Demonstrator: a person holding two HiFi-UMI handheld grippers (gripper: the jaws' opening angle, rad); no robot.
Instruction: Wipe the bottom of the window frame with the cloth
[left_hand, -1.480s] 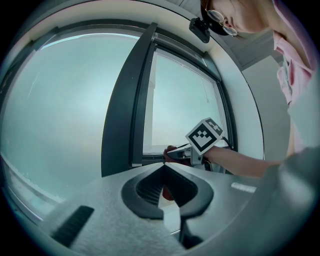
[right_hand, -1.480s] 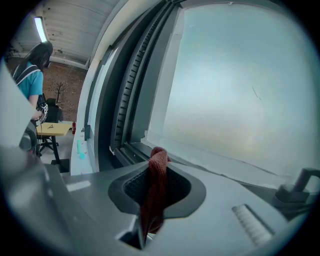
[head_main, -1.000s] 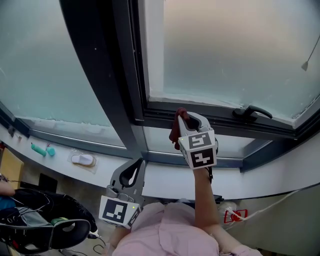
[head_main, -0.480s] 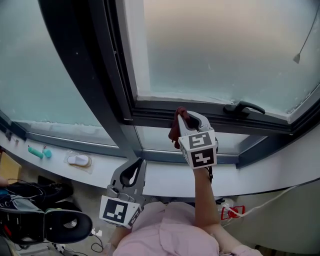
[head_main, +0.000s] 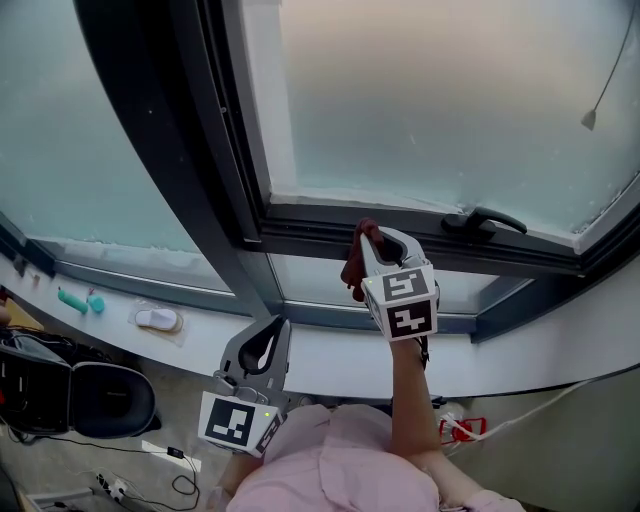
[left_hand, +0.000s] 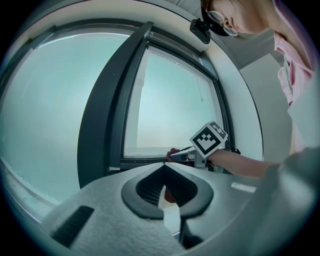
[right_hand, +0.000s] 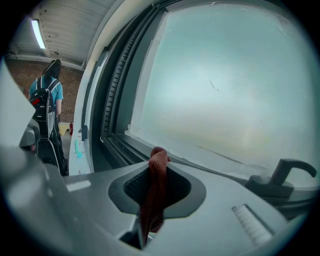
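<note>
Close to the chest, left gripper (head_main: 274, 328): held low below the sill, jaws together with nothing between them, pointing up toward the window.
Right arm: bare forearm (head_main: 408, 395) stretched up and forward from the pink sleeve.
Right gripper (head_main: 376, 236): raised at the window, jaws clamped on the cloth; marker cube faces the head camera.
Cloth (right_hand: 156, 185): dark red, pinched between the right jaws, a bunched end poking out past the tips and the rest hanging down behind them; its top sits at the bottom rail, though contact cannot be made out.
Sill (head_main: 330, 352): white, curved, with a teal item (head_main: 76, 298) and a white object (head_main: 162, 319) lying well off to the left.
Window frame (head_main: 320, 228): dark bottom rail under frosted glass, just left of the black handle (head_main: 486, 222).
</note>
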